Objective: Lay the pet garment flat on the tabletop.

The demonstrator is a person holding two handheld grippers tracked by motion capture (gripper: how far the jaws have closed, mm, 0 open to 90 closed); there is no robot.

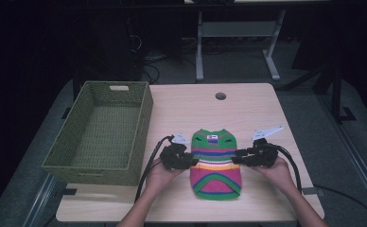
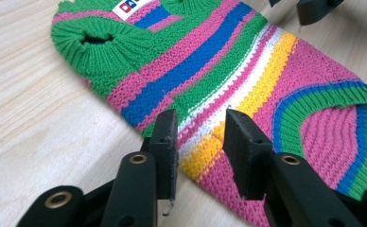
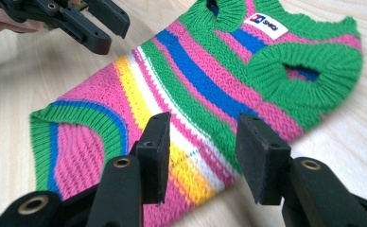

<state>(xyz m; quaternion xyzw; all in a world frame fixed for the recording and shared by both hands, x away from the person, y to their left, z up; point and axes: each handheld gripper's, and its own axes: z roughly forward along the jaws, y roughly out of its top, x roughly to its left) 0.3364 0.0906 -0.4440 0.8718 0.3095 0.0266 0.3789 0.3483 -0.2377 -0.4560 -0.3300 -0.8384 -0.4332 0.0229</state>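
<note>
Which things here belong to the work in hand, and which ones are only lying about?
Part of the work:
- striped sweater, flat on the table
- left gripper, jaws open at the sweater's edge
- right gripper, jaws open at the opposite edge

Just there:
- green basket, on the table's left, nothing in it, possibly used later
- desk frame behind the table

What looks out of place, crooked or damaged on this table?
Nothing stands out. The striped sweater lies flat on the table, with no tear or crease that I can see. The green basket stands upright beside it. Both tongs sit open at the sweater's two sides.
</note>
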